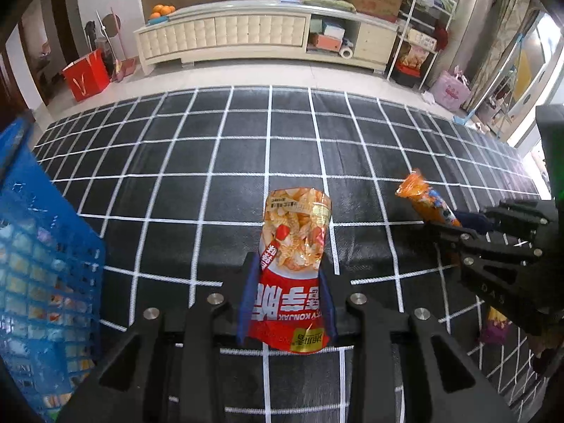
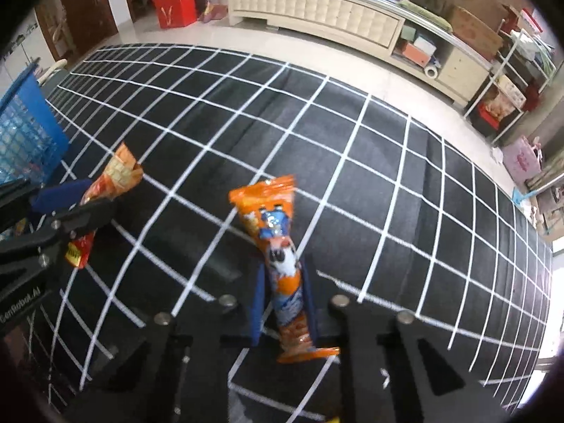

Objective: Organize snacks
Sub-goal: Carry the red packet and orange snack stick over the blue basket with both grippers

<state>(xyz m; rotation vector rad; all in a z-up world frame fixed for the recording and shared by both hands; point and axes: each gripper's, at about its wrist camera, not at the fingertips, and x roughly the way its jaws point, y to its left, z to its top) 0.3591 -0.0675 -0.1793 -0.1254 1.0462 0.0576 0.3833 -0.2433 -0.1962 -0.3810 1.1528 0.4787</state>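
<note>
My left gripper [image 1: 287, 275] is shut on a red konjac snack bag [image 1: 294, 246] and holds it above the black grid mat [image 1: 176, 190]. The same bag shows in the right wrist view [image 2: 112, 179], held by the left gripper [image 2: 81, 197]. My right gripper [image 2: 283, 275] is shut on a long orange snack pack [image 2: 278, 246], lifted over the mat. That pack also shows in the left wrist view [image 1: 423, 201], with the right gripper [image 1: 469, 222] at the right edge. A blue plastic basket [image 1: 42, 264] with snacks inside stands at the left.
The basket also shows at the far left of the right wrist view [image 2: 24, 130]. A purple snack pack [image 1: 495, 328] lies on the mat under the right gripper. A cream cabinet [image 1: 246, 31] and a red bag [image 1: 86, 74] stand beyond the mat.
</note>
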